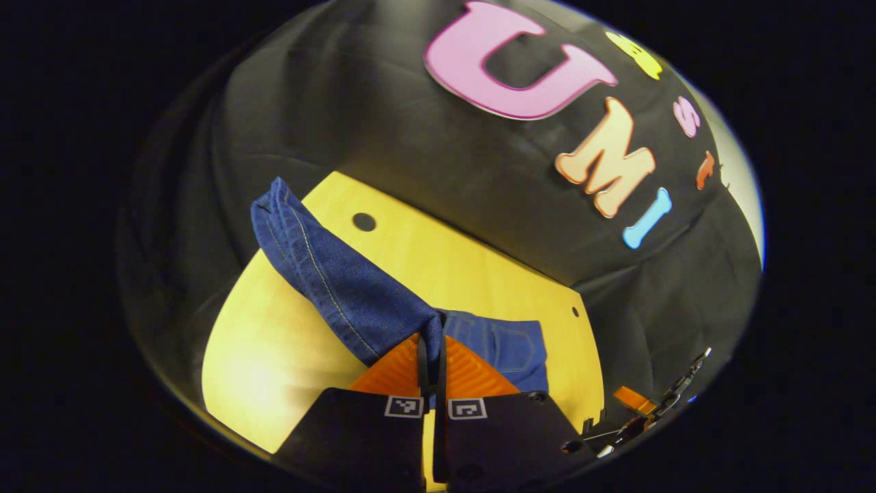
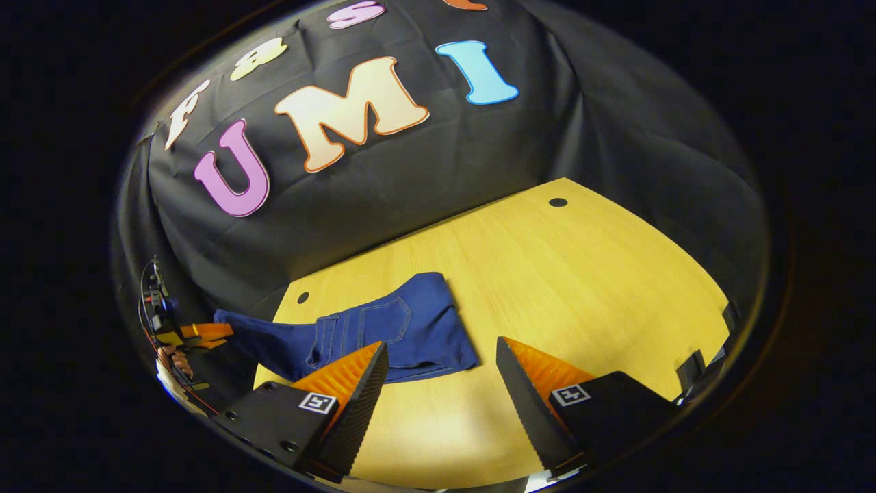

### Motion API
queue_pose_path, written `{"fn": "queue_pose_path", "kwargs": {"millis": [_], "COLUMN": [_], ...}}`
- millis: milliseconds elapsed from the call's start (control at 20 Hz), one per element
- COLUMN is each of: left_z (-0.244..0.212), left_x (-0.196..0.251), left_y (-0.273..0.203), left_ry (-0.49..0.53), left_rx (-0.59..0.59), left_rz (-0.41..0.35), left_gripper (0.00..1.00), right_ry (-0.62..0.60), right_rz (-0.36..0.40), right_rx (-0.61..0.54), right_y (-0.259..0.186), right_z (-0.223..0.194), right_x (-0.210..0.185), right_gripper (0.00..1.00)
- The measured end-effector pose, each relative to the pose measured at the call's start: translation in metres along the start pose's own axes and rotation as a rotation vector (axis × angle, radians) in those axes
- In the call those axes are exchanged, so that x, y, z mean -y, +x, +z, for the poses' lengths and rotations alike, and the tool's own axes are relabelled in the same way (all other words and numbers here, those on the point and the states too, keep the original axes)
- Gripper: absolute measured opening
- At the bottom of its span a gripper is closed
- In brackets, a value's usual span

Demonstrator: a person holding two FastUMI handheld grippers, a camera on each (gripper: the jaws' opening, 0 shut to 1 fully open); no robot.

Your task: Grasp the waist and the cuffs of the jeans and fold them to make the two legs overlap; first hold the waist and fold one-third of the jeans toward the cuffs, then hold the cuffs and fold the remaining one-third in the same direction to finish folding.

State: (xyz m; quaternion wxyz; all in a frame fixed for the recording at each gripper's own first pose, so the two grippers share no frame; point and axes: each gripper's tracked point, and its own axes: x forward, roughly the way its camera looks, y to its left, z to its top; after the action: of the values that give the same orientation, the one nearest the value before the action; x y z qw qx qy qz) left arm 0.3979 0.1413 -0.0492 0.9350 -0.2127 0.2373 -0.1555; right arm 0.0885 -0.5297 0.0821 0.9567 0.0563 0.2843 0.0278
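bare table (image 2: 582,274) right of jeans (image 2: 404,335)

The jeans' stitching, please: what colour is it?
Pale tan on dark blue jeans, clearest in the left gripper view.

A staged recording booth, not a lived-in home: black cloth (image 2: 616,137) drapes the walls behind and beside a bare pale-wood table (image 2: 582,274), creased and hung like a backdrop. The tabletop has round dark holes near its corners and dark clips along one edge. Jeans (image 2: 404,335) lie on the table as the single household item, lit from above against the dark surround. Handheld rig hardware with wiring shows at the table's edge.
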Motion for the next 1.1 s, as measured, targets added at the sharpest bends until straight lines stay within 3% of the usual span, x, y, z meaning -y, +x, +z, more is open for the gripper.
{"fn": "queue_pose_path", "kwargs": {"millis": [250, 300, 550, 700, 850, 1000, 1050, 1100], "left_z": [-0.015, -0.023, -0.09, -0.147, -0.196, -0.219, -0.224, -0.226], "left_x": [0.088, 0.106, 0.168, 0.161, 0.151, 0.143, 0.143, 0.142], "left_y": [0.024, 0.032, 0.086, 0.124, 0.145, 0.153, 0.155, 0.157], "left_ry": [0.157, 0.192, 0.368, 0.48, 0.53, 0.6, 0.626, 0.655], "left_rx": [-0.033, -0.047, -0.16, -0.264, -0.34, -0.36, -0.36, -0.36], "left_rz": [-0.035, -0.042, -0.053, 0.001, 0.052, 0.097, 0.115, 0.135], "left_gripper": [0.0, 0.0, 0.0, 0.0, 0.0, 0.0, 0.0, 0.0], "right_ry": [-0.016, -0.021, -0.025, -0.024, -0.014, -0.006, -0.002, 0.004], "right_rz": [0.013, 0.012, 0.007, 0.001, -0.001, -0.003, -0.001, 0.003], "right_rx": [0.01, 0.007, -0.001, -0.008, -0.013, -0.026, -0.028, -0.027], "right_y": [0.0, 0.001, 0.002, 0.001, -0.003, -0.005, -0.005, -0.005], "right_z": [0.019, 0.021, 0.026, 0.025, 0.021, 0.015, 0.015, 0.015], "right_x": [0.045, 0.056, 0.094, 0.111, 0.122, 0.129, 0.13, 0.13], "right_gripper": [0.98, 0.91, 0.92, 0.92, 0.92, 0.92, 0.98, 0.98]}}
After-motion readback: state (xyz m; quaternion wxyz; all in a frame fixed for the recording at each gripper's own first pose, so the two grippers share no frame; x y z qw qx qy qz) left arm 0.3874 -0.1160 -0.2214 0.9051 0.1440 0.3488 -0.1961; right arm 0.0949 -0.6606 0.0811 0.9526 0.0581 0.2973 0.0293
